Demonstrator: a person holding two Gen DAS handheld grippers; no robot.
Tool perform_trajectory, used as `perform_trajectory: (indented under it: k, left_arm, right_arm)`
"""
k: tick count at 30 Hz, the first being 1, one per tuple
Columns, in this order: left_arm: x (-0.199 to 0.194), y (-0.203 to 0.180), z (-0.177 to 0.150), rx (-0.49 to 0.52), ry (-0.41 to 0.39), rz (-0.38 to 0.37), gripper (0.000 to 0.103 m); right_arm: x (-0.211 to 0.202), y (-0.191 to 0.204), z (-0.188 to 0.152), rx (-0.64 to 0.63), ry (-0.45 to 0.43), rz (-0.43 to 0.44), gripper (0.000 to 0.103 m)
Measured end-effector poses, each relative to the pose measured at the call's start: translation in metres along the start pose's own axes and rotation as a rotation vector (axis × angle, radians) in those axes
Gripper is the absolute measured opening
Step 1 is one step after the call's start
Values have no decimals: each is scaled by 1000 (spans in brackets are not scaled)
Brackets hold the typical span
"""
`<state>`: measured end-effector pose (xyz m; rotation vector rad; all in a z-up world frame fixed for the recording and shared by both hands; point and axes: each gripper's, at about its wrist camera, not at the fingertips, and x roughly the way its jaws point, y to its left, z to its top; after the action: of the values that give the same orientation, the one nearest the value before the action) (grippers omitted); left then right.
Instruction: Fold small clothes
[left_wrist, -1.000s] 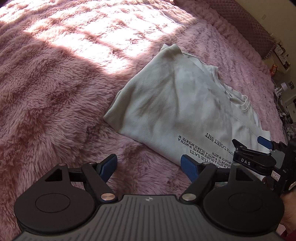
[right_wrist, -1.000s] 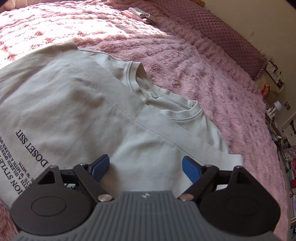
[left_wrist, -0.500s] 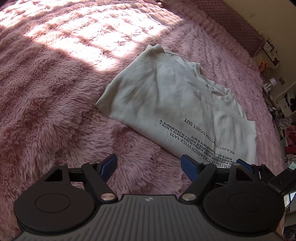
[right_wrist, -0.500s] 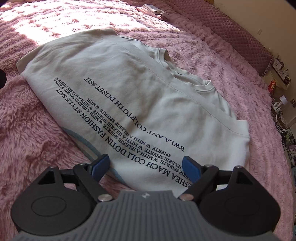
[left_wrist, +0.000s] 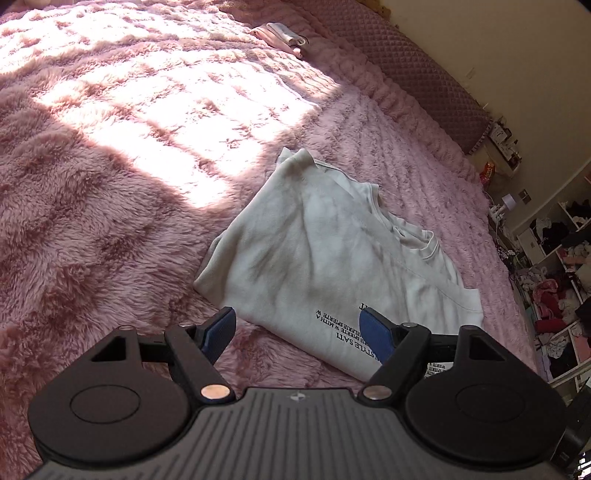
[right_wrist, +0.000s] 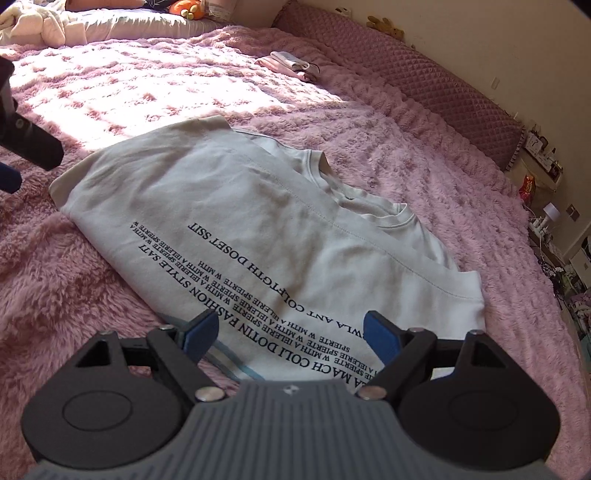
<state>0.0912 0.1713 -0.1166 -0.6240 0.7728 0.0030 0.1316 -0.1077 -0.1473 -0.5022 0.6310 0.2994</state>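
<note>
A pale beige T-shirt (left_wrist: 332, 258) with black printed lettering lies folded flat on a fluffy pink blanket (left_wrist: 110, 184). It also shows in the right wrist view (right_wrist: 258, 229), where the collar faces the far right. My left gripper (left_wrist: 298, 331) is open and empty, raised above the shirt's near left edge. My right gripper (right_wrist: 291, 334) is open and empty, raised above the shirt's printed near edge. Part of the left gripper (right_wrist: 26, 147) shows at the left edge of the right wrist view.
A small folded pink and white garment (right_wrist: 291, 66) lies far back on the blanket. A quilted mauve bolster (right_wrist: 424, 92) runs along the wall side. Pillows and soft toys (right_wrist: 110, 18) sit at the bed's head. Cluttered shelves (left_wrist: 554, 277) stand beyond the right edge.
Both grippers have pulled back and up from the shirt, so more of the bed shows. Both stay open and empty. The shirt has not moved.
</note>
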Motion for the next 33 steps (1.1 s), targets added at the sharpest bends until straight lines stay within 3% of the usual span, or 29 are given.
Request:
perform_trajectory:
  k: [3,6,12,20,29,33]
  left_arm:
    - [8,32,23,-72,-54,-22,89]
    - [22,57,39,-108,-59,-79,89]
    - [68,91,56,-168,55,-220,89]
    - [131,84,92,-126,145,-317,89]
    - [225,64,142,-168,317,-476,90]
    - [248,59,151,-200,361,-515,90]
  right_arm:
    - [-15,41,7,-121,-94,35,81]
    - [-13,85,6,-264,-154,40,81]
    - [8,152,2,-493,-243,-45,81]
    - [34,191,23,-577,-353,-93,81]
    - [60,215,54,-599,-419,-138,81]
    - [67,223,62,-605,-432,-173,81]
